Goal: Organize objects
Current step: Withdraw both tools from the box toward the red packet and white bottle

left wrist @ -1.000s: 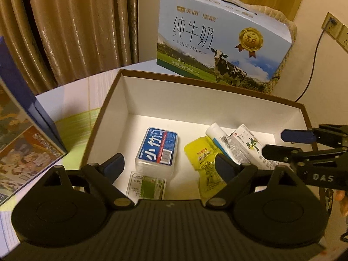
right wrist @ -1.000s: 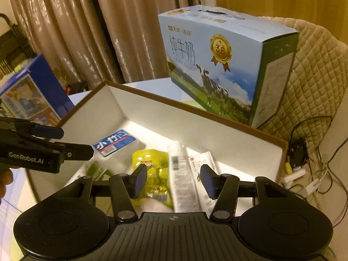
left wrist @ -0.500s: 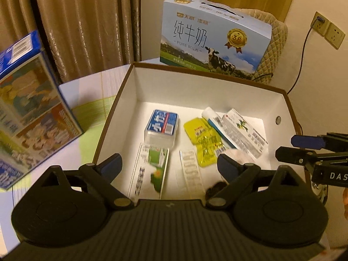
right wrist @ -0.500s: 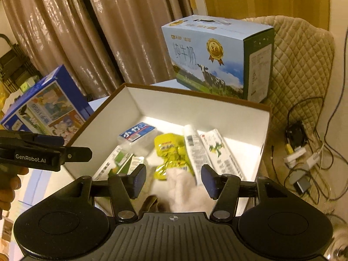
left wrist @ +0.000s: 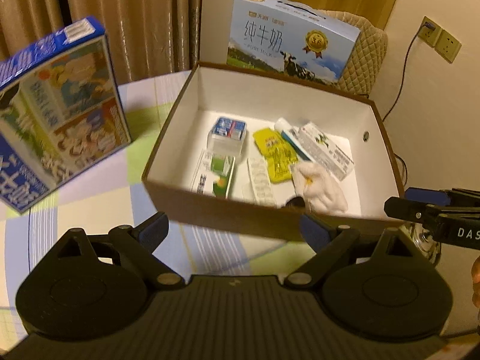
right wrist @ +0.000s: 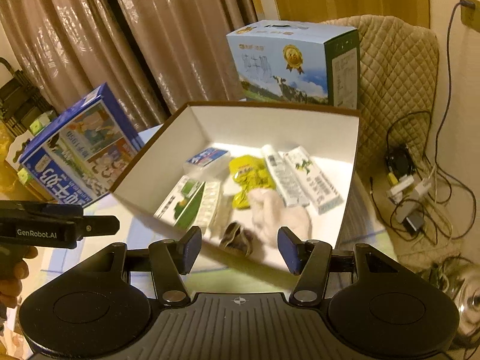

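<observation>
A brown box with a white inside [left wrist: 192, 96] [right wrist: 348, 162] sits on the table. In it lie a clear case with a blue label [left wrist: 227, 133] [right wrist: 207, 157], a yellow pouch [left wrist: 274, 154] [right wrist: 250, 172], two white tubes [left wrist: 327, 150] [right wrist: 312, 177], a green and white carton [left wrist: 214, 175] [right wrist: 180, 199], a blister strip [left wrist: 261, 183], a white cloth [left wrist: 318, 189] [right wrist: 276, 213] and a dark item [right wrist: 235, 238]. My left gripper [left wrist: 234, 231] is open in front of the box's near wall, holding nothing. My right gripper [right wrist: 238, 250] is open over the box's near right corner, also empty.
A blue picture carton [left wrist: 57, 105] [right wrist: 78, 147] stands left of the box. A blue milk carton [left wrist: 288, 39] [right wrist: 294, 66] stands behind it against a quilted chair [right wrist: 396, 69]. Cables and plugs [right wrist: 411, 186] lie on the floor at right. A wall socket [left wrist: 441, 40] is at right.
Both grippers have drawn back and up from the box; more of its near wall and the table shows. Both stay open and empty.
</observation>
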`<state>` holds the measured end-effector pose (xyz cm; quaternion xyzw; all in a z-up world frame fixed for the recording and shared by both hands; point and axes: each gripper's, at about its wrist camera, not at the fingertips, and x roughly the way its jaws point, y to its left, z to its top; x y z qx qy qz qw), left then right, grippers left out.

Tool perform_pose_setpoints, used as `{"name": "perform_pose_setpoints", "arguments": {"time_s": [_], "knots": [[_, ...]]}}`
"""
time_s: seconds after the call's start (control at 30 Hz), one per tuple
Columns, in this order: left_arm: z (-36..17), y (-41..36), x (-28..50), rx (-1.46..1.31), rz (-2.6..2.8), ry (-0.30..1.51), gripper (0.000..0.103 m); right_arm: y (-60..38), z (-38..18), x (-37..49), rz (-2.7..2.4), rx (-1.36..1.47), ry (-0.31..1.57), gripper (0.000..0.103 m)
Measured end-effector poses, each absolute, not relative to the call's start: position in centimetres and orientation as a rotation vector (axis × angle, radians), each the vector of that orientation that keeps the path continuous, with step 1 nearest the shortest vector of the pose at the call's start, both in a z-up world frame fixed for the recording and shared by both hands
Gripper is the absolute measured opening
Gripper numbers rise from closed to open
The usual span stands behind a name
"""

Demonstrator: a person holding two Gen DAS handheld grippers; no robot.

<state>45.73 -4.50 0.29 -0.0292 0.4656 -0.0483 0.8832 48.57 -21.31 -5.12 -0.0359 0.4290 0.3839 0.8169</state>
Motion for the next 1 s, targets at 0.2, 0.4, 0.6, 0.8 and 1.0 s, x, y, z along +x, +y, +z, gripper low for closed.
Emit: {"name": "perform_pose_setpoints", "arguments": {"time_s": [0.2,0.4,0.6,0.8,1.0], "knots": [[0.1,-3.4,42.2,-0.086,-0.102,0.983,0.092,-22.0,-5.1,44.9,0.811,-0.067,0.934,0.054],[-0.4,-2.5,39.1,-0.094,-0.109,0.995,0.092,-22.3,-5.1,41.6,0.801,-0.061,0.942,0.054],[-1.0,-2.0,36.2,-0.088,-0.126,1.011,0.092,-22.6,-5.5,38.5,0.785,-0.065,0.961,0.054],[-1.8,-1.5,34.0,-0.077,-0.125,1.029,0.092,-23.1,-6.2,36.3,0.77,-0.066,0.986,0.054],[-2.2,-1.3,32.6,-0.065,-0.125,1.039,0.092,-23.5,-6.7,34.9,0.753,-0.05,1.014,0.054]]}}
